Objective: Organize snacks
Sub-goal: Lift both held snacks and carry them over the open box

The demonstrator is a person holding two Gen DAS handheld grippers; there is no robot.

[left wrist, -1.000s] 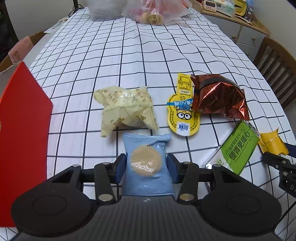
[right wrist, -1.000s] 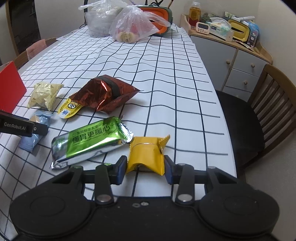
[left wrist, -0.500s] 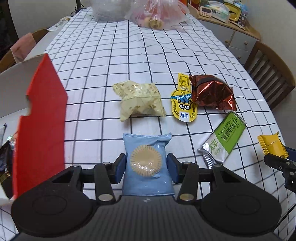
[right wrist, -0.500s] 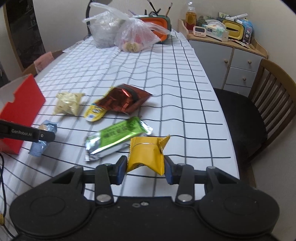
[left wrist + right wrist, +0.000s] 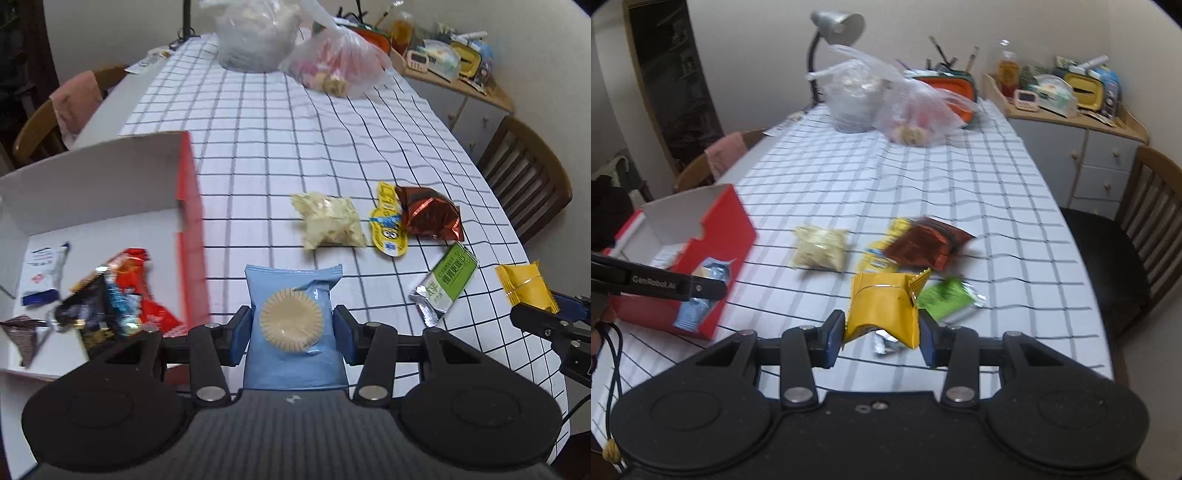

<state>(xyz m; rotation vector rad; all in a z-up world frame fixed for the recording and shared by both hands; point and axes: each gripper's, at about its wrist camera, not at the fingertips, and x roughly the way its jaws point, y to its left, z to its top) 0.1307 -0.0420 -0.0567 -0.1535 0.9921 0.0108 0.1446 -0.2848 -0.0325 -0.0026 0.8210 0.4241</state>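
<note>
Showing box contents only from left tool, lamp only from right.

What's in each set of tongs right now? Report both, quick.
Left tongs: closed on the blue cookie packet, lifted near the red box.
Right tongs: closed on the yellow snack packet, lifted off the table.

A blue cookie packet was held up beside the red box, which had snacks inside. A yellow packet was held up too. A pale bag, a Minion pouch, a shiny brown bag and a green packet lay on the checked cloth.
</note>
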